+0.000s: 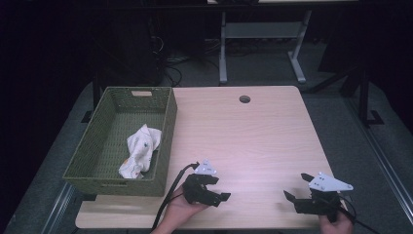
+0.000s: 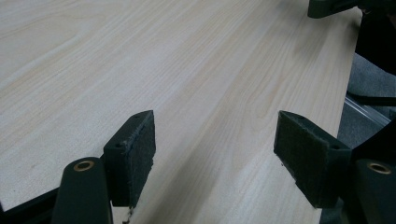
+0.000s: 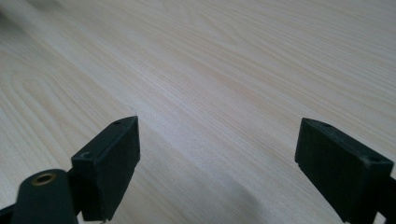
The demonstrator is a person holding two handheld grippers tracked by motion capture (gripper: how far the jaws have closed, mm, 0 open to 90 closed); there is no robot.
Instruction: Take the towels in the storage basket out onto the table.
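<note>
Nearest to me, at the front edge of the table (image 1: 253,131), I have the left gripper (image 1: 220,189) and the right gripper (image 1: 295,187), each held in a hand that comes in from below, and they are well apart from each other. In the left gripper view the two black jaws stand wide apart with only bare light wood between them, so this gripper holds nothing. In the right gripper view the jaws are also spread wide over the bare wood, with nothing between them. Farther back on the left side stands the green woven basket (image 1: 166,127). Inside it lies a crumpled white cloth (image 1: 140,150), near its right wall; it seems to have small printed marks, but the view is too dim to be sure.
</note>
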